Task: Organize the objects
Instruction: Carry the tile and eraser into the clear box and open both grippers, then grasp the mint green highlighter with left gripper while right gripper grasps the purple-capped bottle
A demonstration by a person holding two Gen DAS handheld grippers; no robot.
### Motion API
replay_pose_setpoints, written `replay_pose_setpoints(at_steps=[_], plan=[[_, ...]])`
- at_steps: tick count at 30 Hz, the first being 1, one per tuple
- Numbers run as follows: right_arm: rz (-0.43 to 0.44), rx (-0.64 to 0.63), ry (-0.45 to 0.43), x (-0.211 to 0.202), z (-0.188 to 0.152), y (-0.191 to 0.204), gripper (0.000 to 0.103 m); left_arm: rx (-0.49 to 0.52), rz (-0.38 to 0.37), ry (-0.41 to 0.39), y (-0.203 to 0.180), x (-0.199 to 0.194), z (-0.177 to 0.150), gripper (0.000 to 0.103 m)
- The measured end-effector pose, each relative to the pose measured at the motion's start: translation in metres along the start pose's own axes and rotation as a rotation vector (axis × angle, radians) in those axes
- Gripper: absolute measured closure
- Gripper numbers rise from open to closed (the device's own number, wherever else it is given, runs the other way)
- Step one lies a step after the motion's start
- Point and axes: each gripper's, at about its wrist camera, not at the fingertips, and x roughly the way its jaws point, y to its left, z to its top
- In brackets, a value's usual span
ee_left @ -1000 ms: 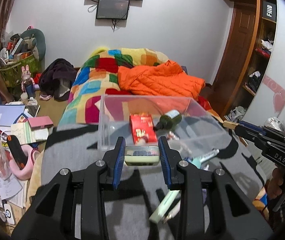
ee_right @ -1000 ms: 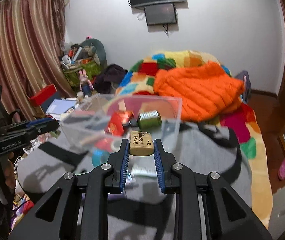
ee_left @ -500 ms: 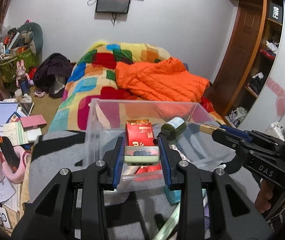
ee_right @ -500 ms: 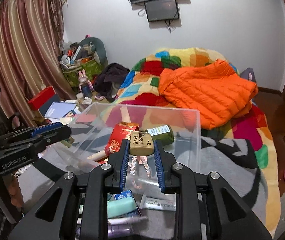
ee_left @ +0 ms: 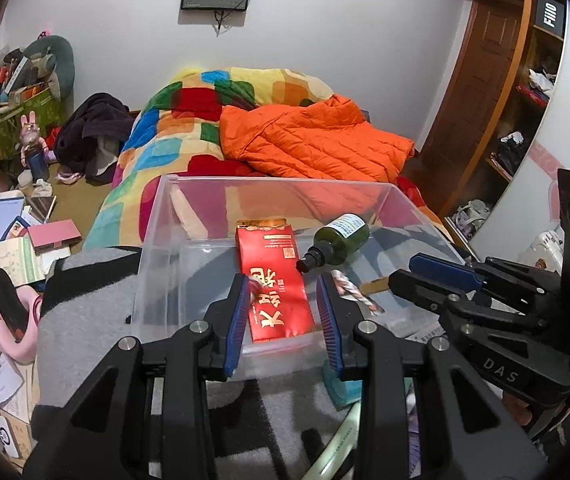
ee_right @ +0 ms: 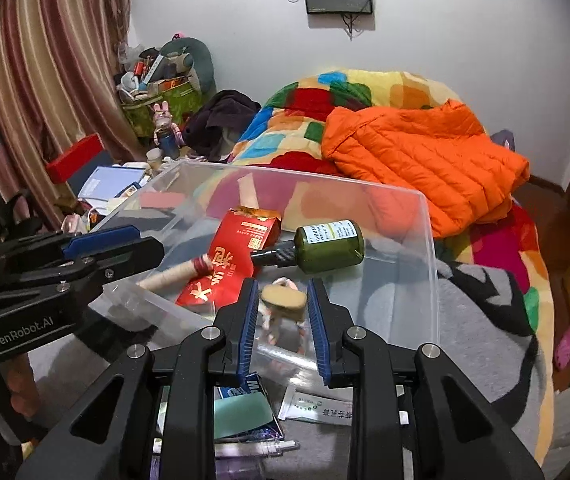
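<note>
While hovering above the clear bin (ee_left: 285, 179): both tongs unloaded, sorting judged partly done.
Left gripper (ee_left: 283, 312): jaws apart, nothing clamped; aimed toward 12 o'clock over the near wall of the bin.
Right gripper (ee_right: 281, 320): jaws apart; no contact visible with the tan tag (ee_right: 285, 297) framed between them.
Tan tag: resting on the bin floor, cord trailing toward 6 o'clock in the right wrist view; visible from the left wrist only as a striped cord (ee_left: 355, 292) at 3 o'clock of the left jaws.
Red packet (ee_left: 276, 292): flat inside the bin, near centre, long axis toward 12 o'clock.
Green bottle (ee_left: 341, 236): on its side inside the bin, at 2 o'clock of the packet, cap touching or just beside the packet edge.
Cardboard roll (ee_right: 173, 274): inside the bin, at 9 o'clock of the packet in the right wrist view.
Items outside: white tube (ee_right: 317, 406) and teal pack (ee_right: 241, 412) on the grey blanket (ee_left: 85, 320), at 6 o'clock below the right jaws.
Step in hand (judged): clearing the bin ahead of another pick.
Procedure: lift each gripper straight up before swinging toward 6 o'clock; keep jaws wide to avoid snagging the cord; avoid knocking the near wall, probably light enough to slide on the blanket.
Next pick: approach the tube from above, jaws across its narrow side; press lightly into the soft blanket for purchase.
</note>
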Motion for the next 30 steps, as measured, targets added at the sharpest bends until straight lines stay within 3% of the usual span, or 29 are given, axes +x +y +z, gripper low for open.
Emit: replay_pose_setpoints(at_steps=[4, 11, 14, 18, 24, 26, 28, 30], plan=[[0.002, -0.004, -0.015, -0.011, 0.0, 0.003, 0.066, 0.017, 0.006, -0.017, -0.005, -0.01, -0.003, 0.065], [0.016, 0.0, -0.053, -0.036, -0.005, 0.006, 0.034, 0.012, 0.027, -0.074, -0.009, -0.037, -0.013, 0.036], [0.019, -0.008, -0.065, -0.048, -0.011, 0.007, 0.031, 0.003, 0.059, -0.078, -0.009, -0.046, -0.018, 0.017], [0.023, -0.003, -0.07, -0.06, -0.025, 0.004, 0.022, 0.019, 0.105, -0.095, -0.01, -0.057, -0.028, 0.008], [0.063, 0.009, 0.01, -0.057, -0.054, 0.004, 0.021, 0.002, 0.061, -0.006, -0.009, -0.048, -0.055, 0.008], [0.088, 0.011, 0.052, -0.051, -0.062, 0.008, 0.021, 0.004, 0.047, 0.059, -0.008, -0.037, -0.066, 0.008], [0.107, 0.005, 0.075, -0.047, -0.068, 0.012, 0.021, 0.019, 0.053, 0.096, -0.009, -0.028, -0.075, 0.012], [0.115, 0.012, 0.09, -0.044, -0.072, 0.016, 0.021, 0.041, 0.054, 0.131, -0.01, -0.022, -0.082, 0.026]])
